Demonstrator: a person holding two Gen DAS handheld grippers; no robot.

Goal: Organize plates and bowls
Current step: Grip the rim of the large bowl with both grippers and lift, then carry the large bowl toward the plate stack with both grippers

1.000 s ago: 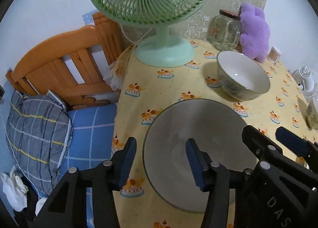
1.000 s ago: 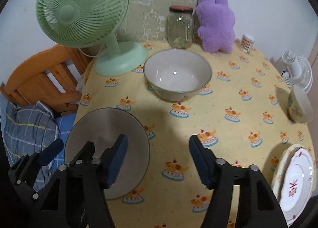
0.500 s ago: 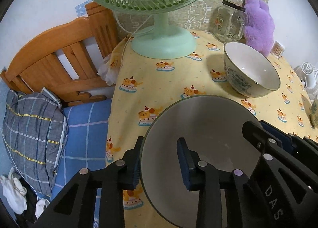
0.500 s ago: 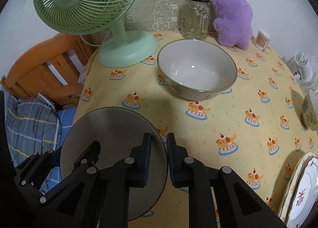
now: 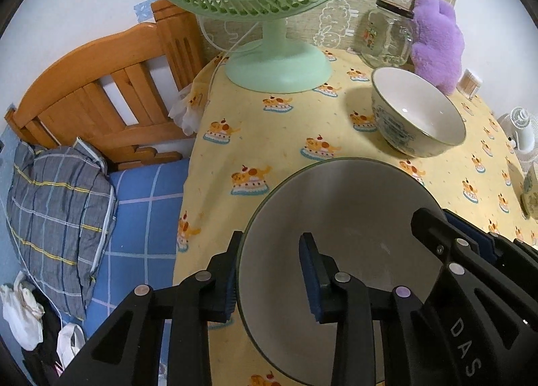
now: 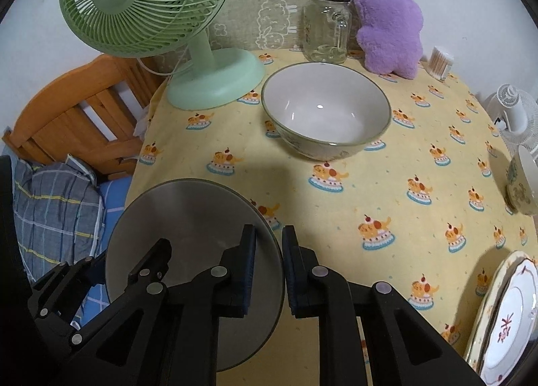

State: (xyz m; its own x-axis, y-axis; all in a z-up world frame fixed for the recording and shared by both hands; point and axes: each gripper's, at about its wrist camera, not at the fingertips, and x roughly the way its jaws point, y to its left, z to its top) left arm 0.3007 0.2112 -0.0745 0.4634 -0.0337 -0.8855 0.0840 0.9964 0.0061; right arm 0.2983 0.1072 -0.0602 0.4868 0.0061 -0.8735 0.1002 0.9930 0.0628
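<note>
Grey bowl [image 5: 336, 238] is held at the near edge of the table [image 5: 279, 137], at 6 o'clock in both views, above the yellow cloth. Its left rim is pinched by the left gripper [image 5: 269, 276], one finger outside the wall and one inside. Its right rim is clamped by the right gripper [image 6: 269, 271], whose fingers are drawn close together with the thin rim between them. A white bowl [image 6: 326, 113] is seen at 12 o'clock from the grey bowl, well apart from it, upright on the cloth. A green fan [image 6: 148, 2] stands at 11 o'clock, and a jar [image 6: 326, 26] and a purple plush [image 6: 390, 16] are set at the far edge. Stacked plates [image 6: 504, 315] lie at 4 o'clock in the right view, and a small bowl [image 6: 523, 181] at 3 o'clock.
</note>
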